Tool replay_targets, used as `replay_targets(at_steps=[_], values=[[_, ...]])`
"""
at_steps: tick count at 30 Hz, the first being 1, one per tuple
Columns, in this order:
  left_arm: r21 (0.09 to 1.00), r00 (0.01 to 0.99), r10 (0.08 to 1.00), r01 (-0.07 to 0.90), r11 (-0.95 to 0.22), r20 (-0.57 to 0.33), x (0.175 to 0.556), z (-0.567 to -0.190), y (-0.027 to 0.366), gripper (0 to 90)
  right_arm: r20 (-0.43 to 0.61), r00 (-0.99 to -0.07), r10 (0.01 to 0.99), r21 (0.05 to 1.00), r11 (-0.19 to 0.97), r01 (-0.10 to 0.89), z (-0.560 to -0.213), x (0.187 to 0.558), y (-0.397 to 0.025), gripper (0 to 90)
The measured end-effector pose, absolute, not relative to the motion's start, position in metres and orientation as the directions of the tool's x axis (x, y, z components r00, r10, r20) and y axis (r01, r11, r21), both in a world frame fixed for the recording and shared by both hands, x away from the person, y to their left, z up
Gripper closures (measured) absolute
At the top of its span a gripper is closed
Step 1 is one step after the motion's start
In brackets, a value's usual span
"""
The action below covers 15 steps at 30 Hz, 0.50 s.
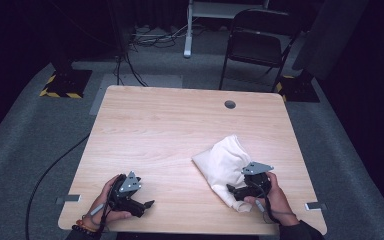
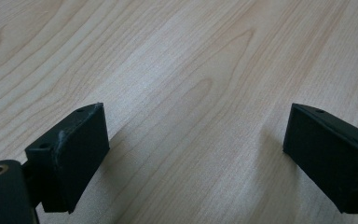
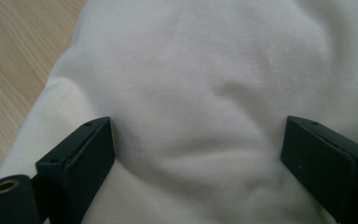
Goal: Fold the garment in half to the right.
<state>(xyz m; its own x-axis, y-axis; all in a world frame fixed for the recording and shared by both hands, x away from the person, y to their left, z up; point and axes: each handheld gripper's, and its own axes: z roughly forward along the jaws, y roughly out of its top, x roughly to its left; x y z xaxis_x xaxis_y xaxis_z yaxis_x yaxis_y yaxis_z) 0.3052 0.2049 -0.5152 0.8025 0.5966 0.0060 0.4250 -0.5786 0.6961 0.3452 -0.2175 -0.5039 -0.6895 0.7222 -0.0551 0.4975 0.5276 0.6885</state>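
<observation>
My right gripper [image 3: 196, 154] sits jaws wide over the cloth [image 3: 205, 84], left gripper [image 2: 196, 158] open too; a shallow bite could slip off.

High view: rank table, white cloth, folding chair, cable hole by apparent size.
1. table
2. folding chair, though it stands farther from the camera, so it reads smaller than it is
3. white cloth
4. cable hole

Crumpled white cloth [image 1: 223, 162], table's near-right
</observation>
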Motion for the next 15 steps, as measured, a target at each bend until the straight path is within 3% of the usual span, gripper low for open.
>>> replay_targets(at_steps=[15], values=[[0.696, 0.802, 0.597, 0.425, -0.578, 0.005, 0.305, -0.515, 0.205, 6.7, -0.052, -0.609, 0.791, 0.697, 0.466, 0.546, -0.505, 0.342, -0.183, 8.3]])
